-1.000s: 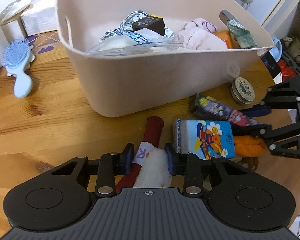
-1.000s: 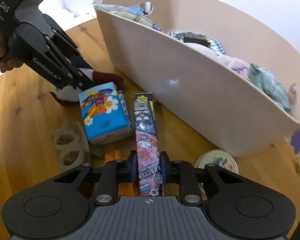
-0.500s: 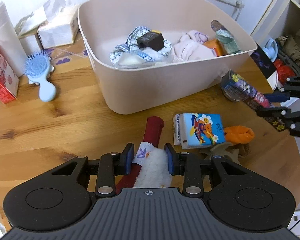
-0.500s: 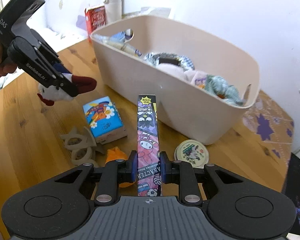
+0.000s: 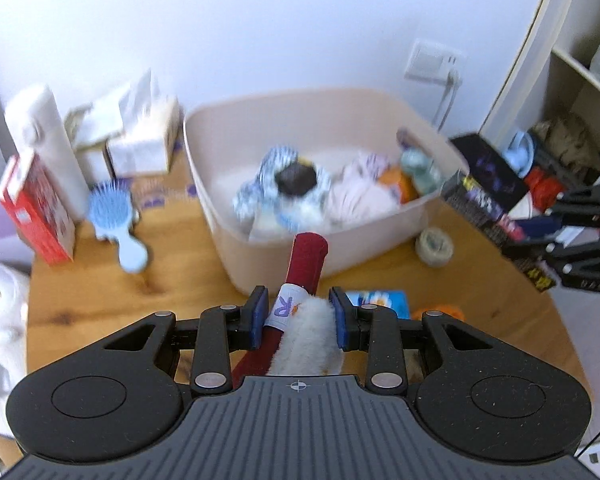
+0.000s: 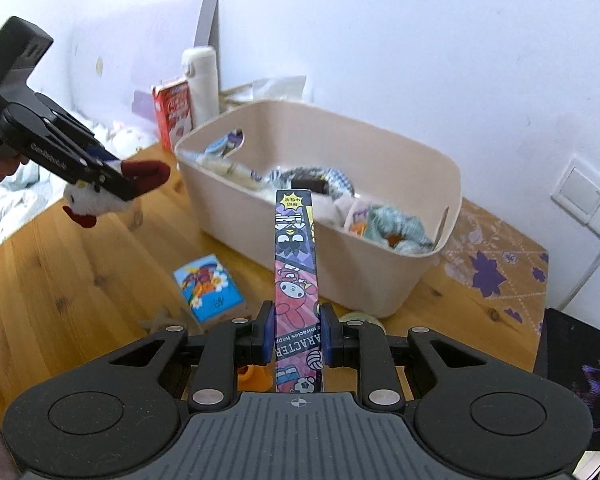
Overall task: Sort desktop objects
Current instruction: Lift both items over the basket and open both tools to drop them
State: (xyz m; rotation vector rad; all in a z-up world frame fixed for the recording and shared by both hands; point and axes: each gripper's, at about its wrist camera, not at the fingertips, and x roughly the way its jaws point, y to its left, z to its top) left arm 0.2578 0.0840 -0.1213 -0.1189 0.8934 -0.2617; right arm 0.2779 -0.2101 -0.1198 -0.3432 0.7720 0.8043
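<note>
My left gripper [image 5: 298, 316] is shut on a red and white plush toy [image 5: 304, 264], held in the air in front of the beige bin [image 5: 328, 248]. From the right wrist view the same gripper [image 6: 112, 180] and plush toy [image 6: 146, 172] hang left of the bin [image 6: 364, 272]. My right gripper [image 6: 296, 332] is shut on a long cartoon-printed box [image 6: 296, 248] that points at the bin; in the left wrist view that box [image 5: 488, 216] and gripper [image 5: 540, 232] sit at the right. Clothes and small items fill the bin.
On the wooden table [image 6: 60, 280] lie a blue tissue pack [image 6: 208, 288], an orange item [image 5: 440, 314] and a round tin [image 5: 434, 244]. A blue hairbrush [image 5: 116, 220], red carton [image 5: 36, 208], white bottle [image 5: 44, 140] and tissue boxes [image 5: 136, 140] stand at the back left.
Both grippers have risen off the table with their loads: the plush toy and the cartoon box now hang in the air, and the bin looks farther below and ahead.
</note>
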